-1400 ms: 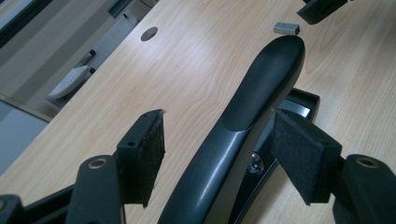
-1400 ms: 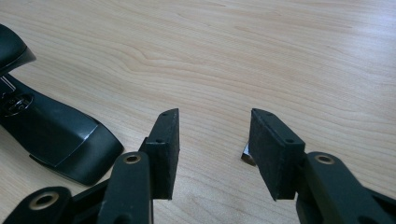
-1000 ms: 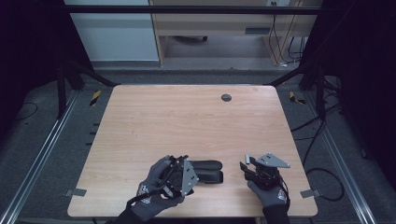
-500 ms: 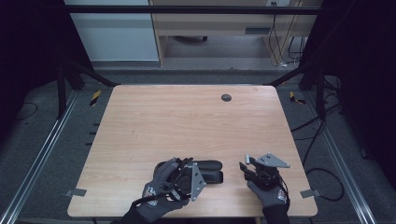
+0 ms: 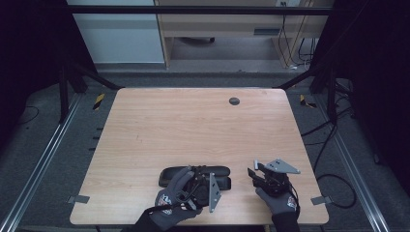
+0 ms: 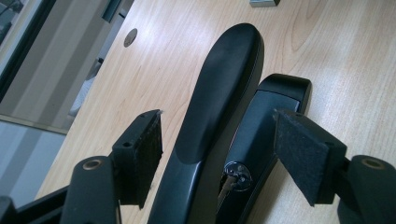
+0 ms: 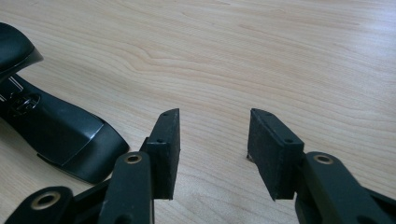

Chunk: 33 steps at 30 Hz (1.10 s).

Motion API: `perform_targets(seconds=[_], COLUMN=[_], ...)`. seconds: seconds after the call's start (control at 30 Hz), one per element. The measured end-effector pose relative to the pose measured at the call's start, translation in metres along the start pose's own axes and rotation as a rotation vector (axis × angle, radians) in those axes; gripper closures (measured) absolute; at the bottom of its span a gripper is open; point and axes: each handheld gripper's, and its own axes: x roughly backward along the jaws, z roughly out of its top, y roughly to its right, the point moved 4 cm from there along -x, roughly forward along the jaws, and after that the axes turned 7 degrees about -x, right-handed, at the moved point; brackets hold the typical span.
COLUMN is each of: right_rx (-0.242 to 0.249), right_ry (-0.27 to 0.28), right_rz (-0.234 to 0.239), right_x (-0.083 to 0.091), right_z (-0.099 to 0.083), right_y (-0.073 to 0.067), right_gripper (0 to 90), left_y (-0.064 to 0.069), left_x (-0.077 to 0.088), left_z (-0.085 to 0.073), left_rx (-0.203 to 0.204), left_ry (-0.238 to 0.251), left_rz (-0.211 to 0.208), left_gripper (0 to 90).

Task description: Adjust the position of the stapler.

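A light wooden table (image 5: 193, 135) with a round grommet hole (image 5: 234, 101) fills the centre. Grey floor (image 5: 43, 145) surrounds it. At top, a white cabinet (image 5: 116, 34) and a wooden desk (image 5: 217, 21). Dim corners.

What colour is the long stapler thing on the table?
Black stapler, shiny; the left gripper view shows it best.
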Motion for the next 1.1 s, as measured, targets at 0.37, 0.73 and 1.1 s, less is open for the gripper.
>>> perform_targets(seconds=[0.37,0.73,1.1], right_rx=[-0.005,-0.008,-0.006], right_ry=[-0.005,-0.004,-0.017], right_rz=[0.012,0.014,0.038], right_x=[0.000,0.000,-0.001], right_z=[0.000,0.000,-0.001], right_y=[-0.001,-0.002,-0.006], right_gripper=[56.3,56.6,61.7], left_y=[0.007,0.011,0.014], left_x=[-0.009,-0.016,-0.026], left_z=[0.006,0.008,0.010], left_rx=[-0.044,-0.108,-0.180], left_ry=[-0.022,-0.055,-0.094], left_rz=[0.034,0.062,0.097], left_gripper=[30.9,30.1,32.1])
